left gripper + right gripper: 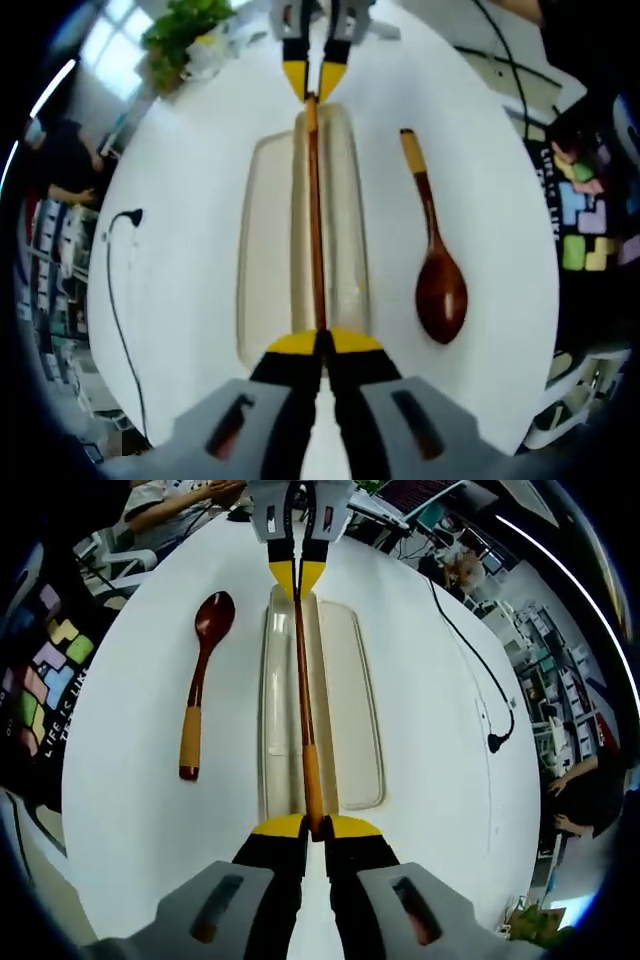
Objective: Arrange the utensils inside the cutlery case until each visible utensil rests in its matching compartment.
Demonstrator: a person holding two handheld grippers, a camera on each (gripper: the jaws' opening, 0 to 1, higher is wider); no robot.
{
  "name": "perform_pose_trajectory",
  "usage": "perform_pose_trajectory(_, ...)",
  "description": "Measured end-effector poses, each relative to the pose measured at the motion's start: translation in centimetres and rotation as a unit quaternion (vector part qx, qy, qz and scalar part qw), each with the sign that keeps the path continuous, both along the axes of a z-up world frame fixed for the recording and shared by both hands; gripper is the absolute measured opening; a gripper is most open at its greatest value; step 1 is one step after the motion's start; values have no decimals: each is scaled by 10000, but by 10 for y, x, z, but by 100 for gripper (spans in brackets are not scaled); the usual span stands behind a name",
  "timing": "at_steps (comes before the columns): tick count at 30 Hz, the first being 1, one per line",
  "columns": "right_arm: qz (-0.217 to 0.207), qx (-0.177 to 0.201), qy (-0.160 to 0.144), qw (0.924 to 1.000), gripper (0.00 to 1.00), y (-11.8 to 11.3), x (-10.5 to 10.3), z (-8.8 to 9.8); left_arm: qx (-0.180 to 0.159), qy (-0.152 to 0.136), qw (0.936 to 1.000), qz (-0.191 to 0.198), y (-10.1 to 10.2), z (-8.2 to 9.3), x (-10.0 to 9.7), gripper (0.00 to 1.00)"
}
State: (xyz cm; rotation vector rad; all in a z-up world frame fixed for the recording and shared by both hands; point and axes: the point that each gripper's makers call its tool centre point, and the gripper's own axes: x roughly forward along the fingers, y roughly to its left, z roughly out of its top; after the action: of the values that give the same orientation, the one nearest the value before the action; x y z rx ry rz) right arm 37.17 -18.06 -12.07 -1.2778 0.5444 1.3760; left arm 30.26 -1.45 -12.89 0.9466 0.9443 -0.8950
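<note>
Chopsticks lie lengthwise over the case, each end clenched in your jaws; spoon lies parallel beside it.

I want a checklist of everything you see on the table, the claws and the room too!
Surface: round white table, mostly bare.
Job's things: clear cutlery case; chopsticks lying along a narrow compartment, held at both ends; wooden spoon on the table beside the case, outside it.
Clutter: nothing seen.
Grippers: left claw shut on the chopsticks' dark end; right claw shut on their orange end.
Cables: black cable with plug trailing near the table edge.
Surroundings: green plant, shelving, a person seated nearby.
</note>
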Motion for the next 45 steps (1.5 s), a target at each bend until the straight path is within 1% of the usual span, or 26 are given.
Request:
perform_pose_trajectory(3, 16, -40, 23, 10000, 5, 1, -1, -2, 65, 110, 9999, -10, 1, -5, -2, 2)
perform_pose_trajectory(5, 27, -27, 108, 9999, 5, 2, -2, -4, 106, 182, 9998, -34, 2, -7, -4, 2)
perform_pose_trajectory(8, 9, 5, 246, 9997, 5, 4, -5, -9, 76, 288, 9996, 4, 5, -9, -5, 2)
perform_pose_trajectory(11, -1, 35, 375, 9993, 5, 5, -7, -11, 111, 205, 9997, 20, 7, -8, -4, 2)
perform_pose_trajectory(13, -4, 70, 432, 9990, 5, 6, -10, -11, 107, 236, 9997, 13, 7, -7, -6, 2)
perform_pose_trajectory(18, 31, 13, 408, 9992, 5, 5, -8, -12, -27, 273, 9996, 50, 4, -6, -4, 2)
perform_pose_trajectory(22, 41, 22, 492, 9988, 5, 6, -10, -11, 27, 316, 9995, -5, 5, -9, -5, 2)
perform_pose_trajectory(26, 48, 36, 461, 9989, 5, 6, -11, -9, 16, 352, 9994, -27, 4, -9, -6, 2)
perform_pose_trajectory(32, -138, 334, 500, 9981, 5, 5, -8, 1, 14, 388, 9992, -71, 4, -11, -7, 2)
perform_pose_trajectory(37, -243, 518, 466, 9973, 5, 1, -7, 6, 60, 277, 9995, -103, 5, -6, -5, 3)
perform_pose_trajectory(43, -429, 970, 610, 9925, 5, 3, -5, 13, -130, 65, 9999, 48, 4, 5, -1, 3)
perform_pose_trajectory(45, -537, 1185, 672, 9892, 5, 3, -4, 15, -202, -7, 9998, 92, 5, 8, -1, 3)
